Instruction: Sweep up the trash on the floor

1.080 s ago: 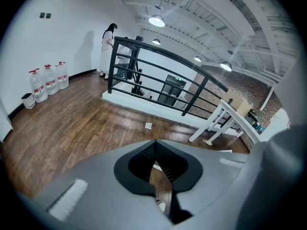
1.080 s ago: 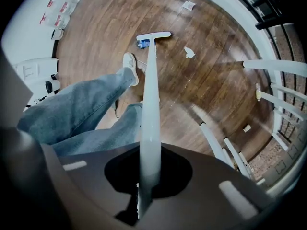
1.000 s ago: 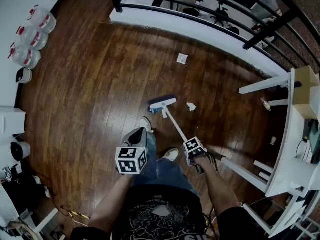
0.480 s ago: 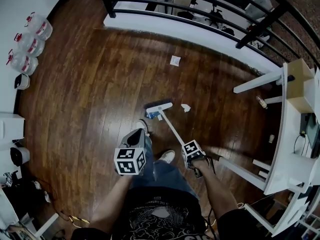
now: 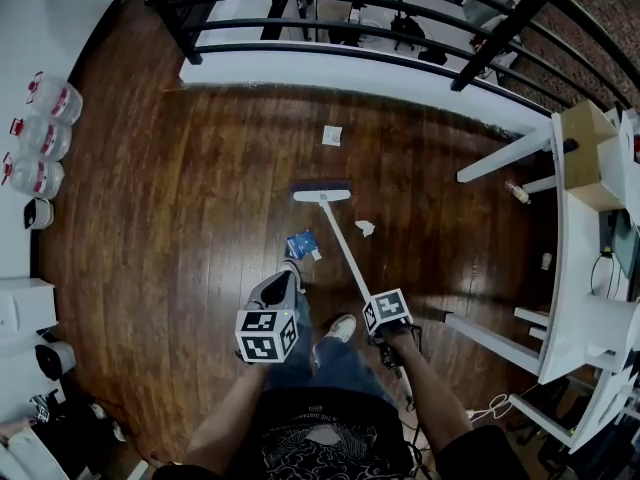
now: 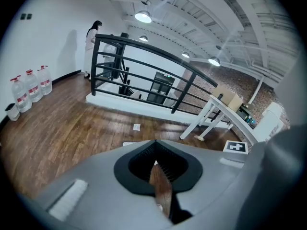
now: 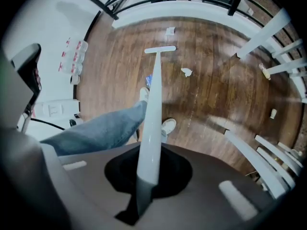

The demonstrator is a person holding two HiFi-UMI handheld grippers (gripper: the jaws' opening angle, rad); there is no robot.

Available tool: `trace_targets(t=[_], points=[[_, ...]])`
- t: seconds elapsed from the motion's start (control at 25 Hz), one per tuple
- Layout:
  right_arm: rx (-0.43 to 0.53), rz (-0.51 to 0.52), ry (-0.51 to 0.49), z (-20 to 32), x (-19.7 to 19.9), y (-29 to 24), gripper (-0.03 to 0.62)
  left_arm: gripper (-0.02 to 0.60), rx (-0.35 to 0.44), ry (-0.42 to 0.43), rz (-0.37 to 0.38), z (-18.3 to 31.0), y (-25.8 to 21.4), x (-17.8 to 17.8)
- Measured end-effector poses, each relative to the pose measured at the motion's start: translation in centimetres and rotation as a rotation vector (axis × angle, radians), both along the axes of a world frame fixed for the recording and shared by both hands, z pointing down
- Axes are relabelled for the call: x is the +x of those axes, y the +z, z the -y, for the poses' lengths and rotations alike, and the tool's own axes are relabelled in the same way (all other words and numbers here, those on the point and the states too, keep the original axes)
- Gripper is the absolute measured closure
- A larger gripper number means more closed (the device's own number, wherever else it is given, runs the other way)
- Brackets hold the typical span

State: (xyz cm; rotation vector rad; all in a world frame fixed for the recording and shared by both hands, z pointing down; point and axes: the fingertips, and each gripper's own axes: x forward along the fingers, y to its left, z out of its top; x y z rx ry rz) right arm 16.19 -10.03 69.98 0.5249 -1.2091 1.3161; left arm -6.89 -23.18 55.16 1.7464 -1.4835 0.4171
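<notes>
Broom handle clamped in right hand-held gripper; left hand-held gripper closed, empty.

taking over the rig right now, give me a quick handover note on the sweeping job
Left tongs: shut, empty.
Right tongs: shut on the broom handle; broom head out ahead.
Trash: white paper square beyond the head, crumpled paper right of the handle, blue wrapper near the shoe.
Done: nothing gathered; the three pieces lie apart.
Left: sweep all three together into one pile.
</notes>
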Motion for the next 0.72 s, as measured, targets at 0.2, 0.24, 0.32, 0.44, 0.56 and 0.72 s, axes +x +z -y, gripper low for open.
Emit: trace_targets(t=[0.2, 0.24, 0.32, 0.44, 0.56, 0.72], points=[[0.081, 0.027, 0.095, 8.9, -2.7, -0.1, 0.594, 0.577, 0.009, 0.074, -0.009, 5.6, 0.2, 0.0], [0.093, 0.031, 0.119, 10.9, -3.3, -0.1, 0.594, 0.577, 0.013, 0.089, -0.011, 6.9, 0.2, -0.1], [0.114, 0.036, 0.164, 14.7, -4.8, 0.0, 0.594, 0.577, 0.019, 0.117, -0.016, 9.2, 0.2, -0.4], [0.144, 0.037, 0.214, 20.2, -7.0, 0.6, 0.594, 0.577, 0.027, 0.159, -0.015, 12.1, 0.2, -1.4], [0.161, 0.025, 0.241, 25.0, -8.7, 1.7, 0.594, 0.577, 0.028, 0.185, -0.007, 14.4, 0.5, -2.7], [0.148, 0.005, 0.265, 29.6, -10.9, 3.6, 0.594, 0.577, 0.015, 0.195, 0.004, 16.6, 1.4, -5.2]])
